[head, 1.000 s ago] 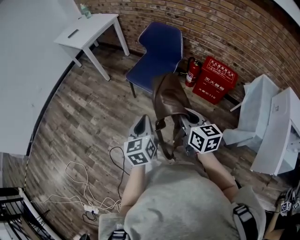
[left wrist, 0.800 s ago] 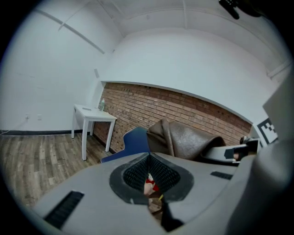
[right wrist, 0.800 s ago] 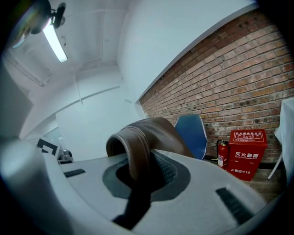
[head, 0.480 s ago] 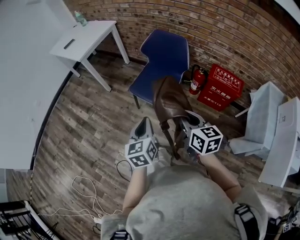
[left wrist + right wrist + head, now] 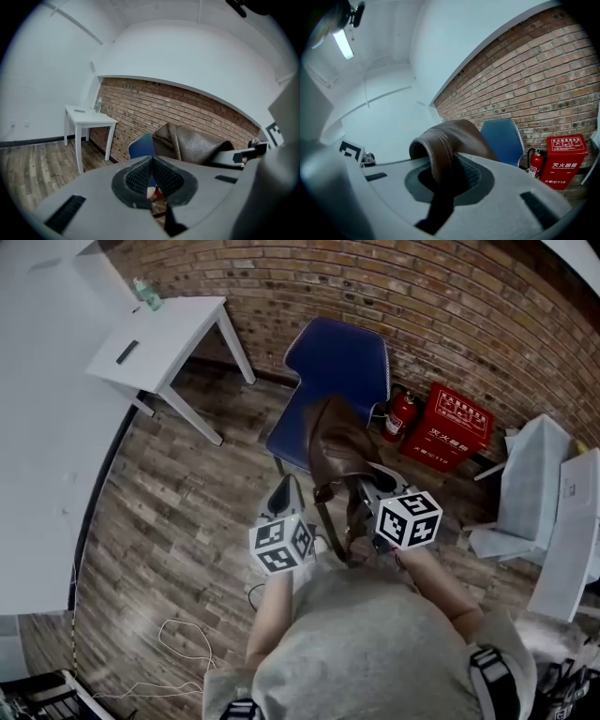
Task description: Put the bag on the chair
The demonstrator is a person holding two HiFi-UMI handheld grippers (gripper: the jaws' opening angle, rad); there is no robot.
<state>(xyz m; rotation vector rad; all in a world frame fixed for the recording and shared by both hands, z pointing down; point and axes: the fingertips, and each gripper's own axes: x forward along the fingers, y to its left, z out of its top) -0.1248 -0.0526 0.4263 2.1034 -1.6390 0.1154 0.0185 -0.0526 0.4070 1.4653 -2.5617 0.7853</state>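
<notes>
One grip only: my right gripper [image 5: 367, 482] was clamped on the strap of the brown leather bag [image 5: 333, 437], held aloft just short of the blue chair [image 5: 342, 357] dead ahead; my left gripper [image 5: 284, 491] was closed, empty.
</notes>
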